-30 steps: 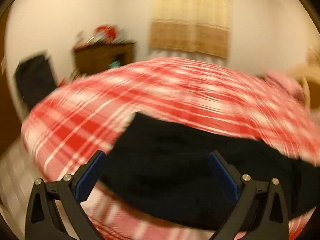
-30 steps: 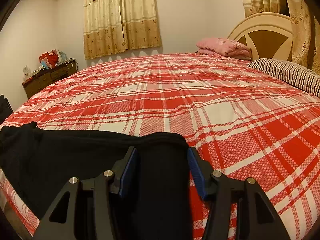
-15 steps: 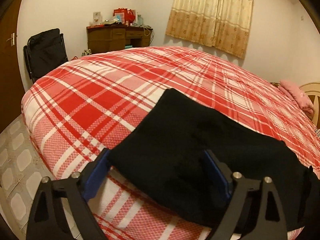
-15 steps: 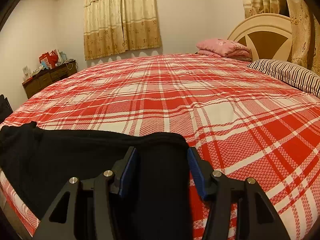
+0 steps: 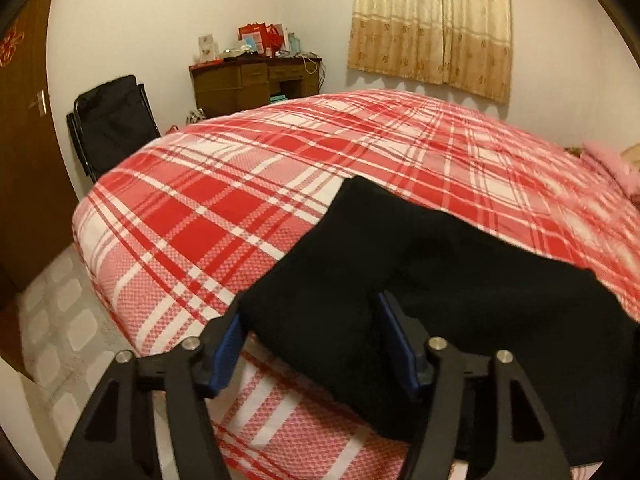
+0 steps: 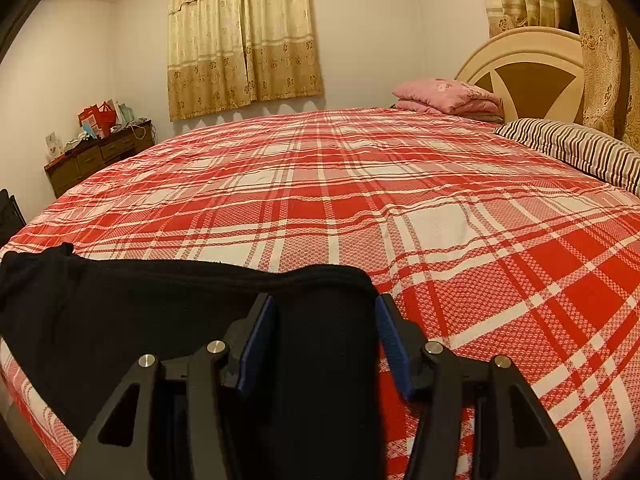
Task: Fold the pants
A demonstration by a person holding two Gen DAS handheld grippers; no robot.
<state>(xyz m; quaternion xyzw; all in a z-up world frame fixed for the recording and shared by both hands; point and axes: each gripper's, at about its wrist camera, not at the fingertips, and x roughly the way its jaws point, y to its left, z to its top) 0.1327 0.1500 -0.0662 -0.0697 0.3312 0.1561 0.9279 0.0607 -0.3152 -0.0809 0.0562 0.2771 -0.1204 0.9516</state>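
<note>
Black pants [image 5: 400,280] lie folded in a long band near the front edge of a bed with a red and white plaid cover [image 5: 240,200]. My left gripper [image 5: 312,344] is open, its blue pads on either side of the pants' left end, low over the cloth. My right gripper [image 6: 326,340] is open too, its jaws straddling the right end of the pants [image 6: 160,312], which passes between the fingers. I cannot tell if either pad touches the cloth.
A wooden desk [image 5: 256,80] with red bags and a black chair [image 5: 112,120] stand by the far wall. A pink folded blanket [image 6: 448,96] and a striped pillow [image 6: 572,152] lie at the headboard [image 6: 532,76]. Tiled floor [image 5: 52,320] lies left of the bed.
My left gripper has swung and moved in on the left end of the pants, and its jaws have narrowed somewhat. The right gripper has not moved.
</note>
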